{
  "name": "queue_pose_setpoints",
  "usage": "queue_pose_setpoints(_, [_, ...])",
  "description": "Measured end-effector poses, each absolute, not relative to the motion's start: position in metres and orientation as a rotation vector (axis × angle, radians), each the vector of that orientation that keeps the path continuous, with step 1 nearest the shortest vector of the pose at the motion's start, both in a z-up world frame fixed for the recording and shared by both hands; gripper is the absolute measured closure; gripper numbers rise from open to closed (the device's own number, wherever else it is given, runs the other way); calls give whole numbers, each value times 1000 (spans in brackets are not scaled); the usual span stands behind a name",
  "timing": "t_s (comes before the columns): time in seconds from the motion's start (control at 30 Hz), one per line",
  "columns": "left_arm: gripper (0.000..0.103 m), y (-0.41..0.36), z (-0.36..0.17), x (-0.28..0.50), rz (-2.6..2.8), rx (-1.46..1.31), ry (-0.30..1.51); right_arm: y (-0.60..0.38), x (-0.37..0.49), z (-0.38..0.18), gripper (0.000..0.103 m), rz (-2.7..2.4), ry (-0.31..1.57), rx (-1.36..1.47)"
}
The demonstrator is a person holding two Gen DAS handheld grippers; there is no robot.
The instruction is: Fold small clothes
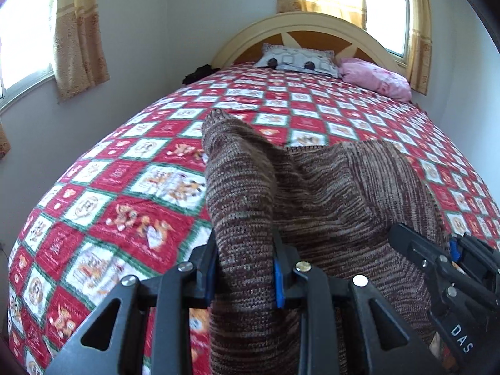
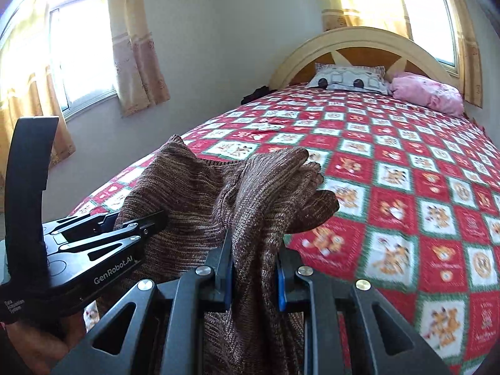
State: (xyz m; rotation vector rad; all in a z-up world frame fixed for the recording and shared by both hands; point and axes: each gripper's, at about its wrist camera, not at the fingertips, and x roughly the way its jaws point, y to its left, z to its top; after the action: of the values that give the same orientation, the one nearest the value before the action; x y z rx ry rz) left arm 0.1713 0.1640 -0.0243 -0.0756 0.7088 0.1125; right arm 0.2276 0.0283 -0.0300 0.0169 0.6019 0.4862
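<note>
Sweater pinched by both tools above quilt.

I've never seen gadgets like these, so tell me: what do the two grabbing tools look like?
Both are matte black. The left gripper and right gripper each have angular arms with triangular cut-outs, round silver screws and blue pads lining the jaws. Seen from the right wrist, the left gripper carries white "GenRobot.AI" lettering and a curved black bracket. Seen from the left wrist, the right gripper shows white letters "DAS". No cables visible.
</note>
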Motion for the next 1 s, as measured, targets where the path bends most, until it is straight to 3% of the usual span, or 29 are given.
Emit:
queue_pose_setpoints(0.57, [74, 175, -61, 243, 126, -39, 732, 53, 306, -71, 82, 416, 660, -21])
queue_pose_setpoints(0.73, [68, 182, -86, 256, 146, -88, 811, 48, 329, -105, 82, 398, 762, 12])
queue_pose_setpoints(1.0, [64, 185, -90, 260, 156, -95, 817, 44, 334, -109, 82, 427, 786, 36])
